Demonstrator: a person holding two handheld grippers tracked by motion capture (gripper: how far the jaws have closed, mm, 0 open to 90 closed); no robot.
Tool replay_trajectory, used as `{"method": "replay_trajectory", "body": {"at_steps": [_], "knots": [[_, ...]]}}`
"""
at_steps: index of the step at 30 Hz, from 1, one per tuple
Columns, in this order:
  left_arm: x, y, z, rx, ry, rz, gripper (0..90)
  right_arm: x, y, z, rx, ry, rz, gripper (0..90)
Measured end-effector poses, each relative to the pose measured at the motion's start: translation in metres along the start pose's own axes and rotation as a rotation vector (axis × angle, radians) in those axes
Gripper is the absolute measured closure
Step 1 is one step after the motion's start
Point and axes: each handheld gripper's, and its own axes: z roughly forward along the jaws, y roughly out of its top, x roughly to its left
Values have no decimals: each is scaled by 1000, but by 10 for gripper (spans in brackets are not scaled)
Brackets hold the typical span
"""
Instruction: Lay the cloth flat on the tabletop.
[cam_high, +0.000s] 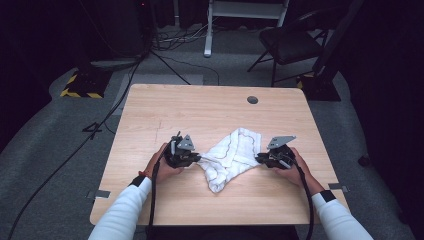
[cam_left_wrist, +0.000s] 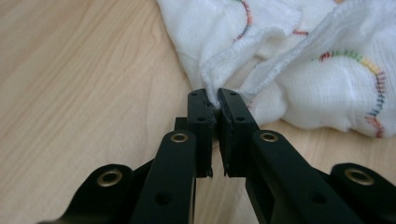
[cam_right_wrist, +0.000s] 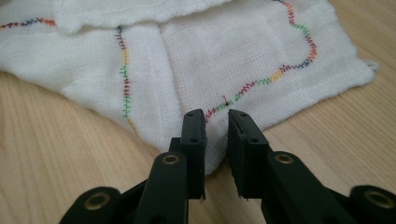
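A white cloth with wavy multicolour stitching lies crumpled near the middle of the wooden table. My left gripper is at the cloth's left edge. In the left gripper view it is shut, and a bunched hem of the cloth is pinched between the tips. My right gripper is at the cloth's right end. In the right gripper view its jaws stand a narrow gap apart over a corner of the cloth. That corner lies flat on the table between them, and the pads are not pressing on it.
A round grey cable hole sits near the table's far edge. Beyond the table are a black folding chair, a white stand leg and cables on the grey floor. Bare wood surrounds the cloth on all sides.
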Motion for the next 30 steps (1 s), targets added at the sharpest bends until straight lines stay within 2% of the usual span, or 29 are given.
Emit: {"method": "replay_trajectory", "body": {"at_steps": [2,5,8,11,13,14,16,18,20,22,23,26,30], "knots": [[-2,-4,-2,22,-8,-6,832,3,-1,-1,0,-7,2,768],[-7,-9,-7,32,-2,15,796,7,-5,-4,-5,-15,-2,755],[-7,-8,-12,-12,8,-15,714,6,-5,-5,-1,-43,-9,697],[-6,5,-16,-55,31,-28,596,3,-3,-3,-12,-73,8,690],[-8,17,-16,-65,50,-18,488,0,-3,-2,-26,-112,14,697],[-11,25,-16,-87,58,-1,461,-1,-2,-1,-28,-120,16,697],[-13,37,-14,-112,52,7,385,-2,-1,2,-30,-139,22,703],[-17,49,-8,-131,24,15,362,-3,2,5,-31,-158,20,703],[-24,60,4,-94,25,63,333,-3,4,7,-37,-178,13,705],[-32,69,20,-54,0,106,331,-3,5,8,-38,-186,13,694],[-35,72,25,-41,0,115,331,-3,5,8,-39,-188,11,684],[-44,79,42,-6,-41,139,340,-4,4,8,-43,-191,26,670],[-49,81,55,34,-57,158,357,-5,4,8,-44,-193,24,647]]}}
